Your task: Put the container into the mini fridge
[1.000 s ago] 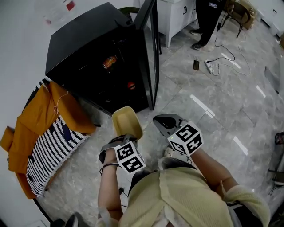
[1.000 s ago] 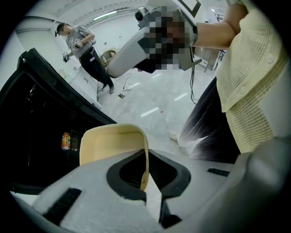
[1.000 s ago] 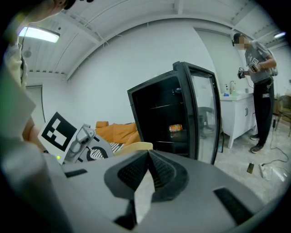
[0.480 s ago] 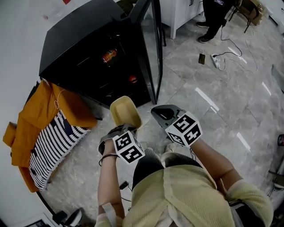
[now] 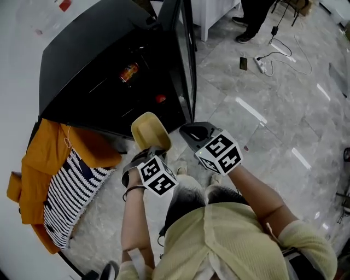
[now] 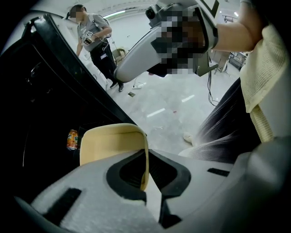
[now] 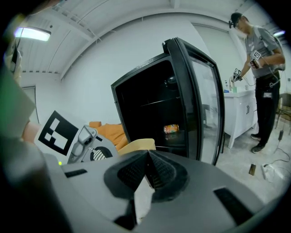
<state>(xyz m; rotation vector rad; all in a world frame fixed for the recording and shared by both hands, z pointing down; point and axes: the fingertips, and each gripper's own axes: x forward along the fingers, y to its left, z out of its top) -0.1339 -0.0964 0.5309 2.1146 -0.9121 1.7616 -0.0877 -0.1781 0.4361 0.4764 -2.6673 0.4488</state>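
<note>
A pale yellow container [image 5: 150, 131] hangs in front of the open black mini fridge [image 5: 93, 44], just below its dark opening. My left gripper [image 5: 149, 152] is shut on the container's near rim [image 6: 146, 168], which stands thin between the two pads. The container's bowl [image 6: 111, 141] points toward the fridge. My right gripper [image 5: 188, 131] sits just right of the container, shut with nothing between its pads [image 7: 146, 166]. The fridge door [image 5: 183, 65] stands open on the right. An orange can [image 5: 128, 71] lies on a shelf inside.
A small red item [image 5: 160, 99] sits lower inside the fridge. Orange and striped cloths [image 5: 60, 180] are draped left of the fridge. A white cabinet [image 5: 216, 13], a standing person [image 5: 254, 16], and a power strip with cables [image 5: 262, 63] are on the far marble floor.
Both grippers and the container have moved closer to the fridge opening. The left gripper keeps its hold on the container and the right stays shut.
</note>
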